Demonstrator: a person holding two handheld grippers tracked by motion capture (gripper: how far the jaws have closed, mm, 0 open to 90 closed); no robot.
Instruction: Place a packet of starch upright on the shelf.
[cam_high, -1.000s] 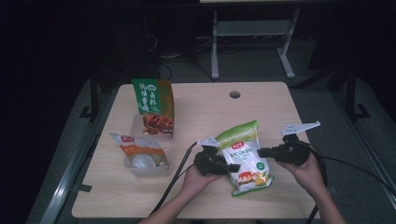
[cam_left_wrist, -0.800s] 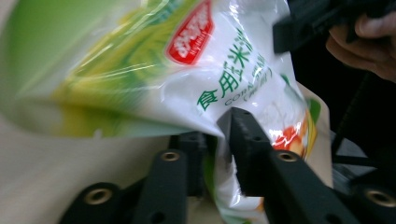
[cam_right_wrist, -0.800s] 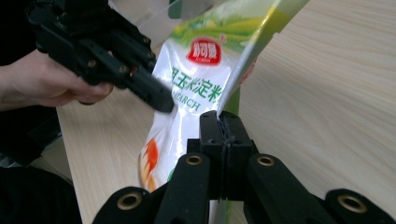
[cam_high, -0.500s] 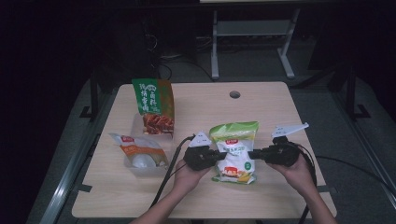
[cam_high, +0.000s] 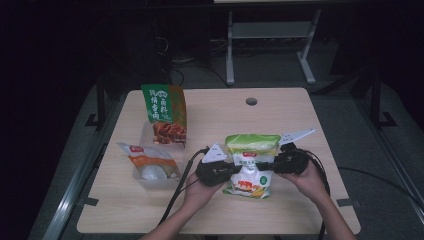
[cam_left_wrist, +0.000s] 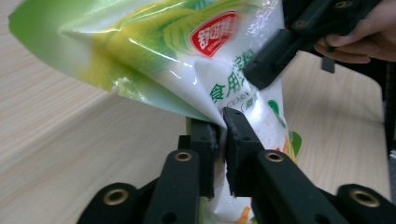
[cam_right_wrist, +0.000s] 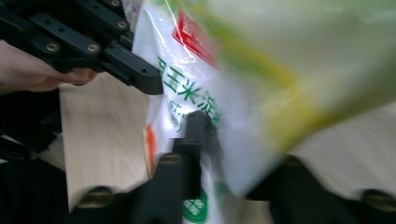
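Note:
A white-and-green bag (cam_high: 251, 148) hangs upright over the table's front, held between my two grippers. My left gripper (cam_high: 235, 168) pinches the bag's left edge. In the left gripper view its pads (cam_left_wrist: 234, 140) clamp the bag (cam_left_wrist: 187, 56) film, though the jaws have just been opening slightly. My right gripper (cam_high: 266, 165) grips the opposite edge. In the blurred right gripper view the bag (cam_right_wrist: 196, 93) sits between the jaws of the right gripper (cam_right_wrist: 233, 137), covering one of them; these jaws have also just been opening a little.
A tall green-and-orange snack bag (cam_high: 163, 112) stands in a clear box at the back left. An orange-and-white packet (cam_high: 149, 162) lies in a clear tub left of my hands. The table (cam_high: 220, 120) has a cable hole (cam_high: 251, 101). Black cables trail towards the front edge.
The bag was tilted and lower right a second ago; it now hangs upright, slightly further left. The left gripper has shut on its edge, and both hands have drawn in beside it.

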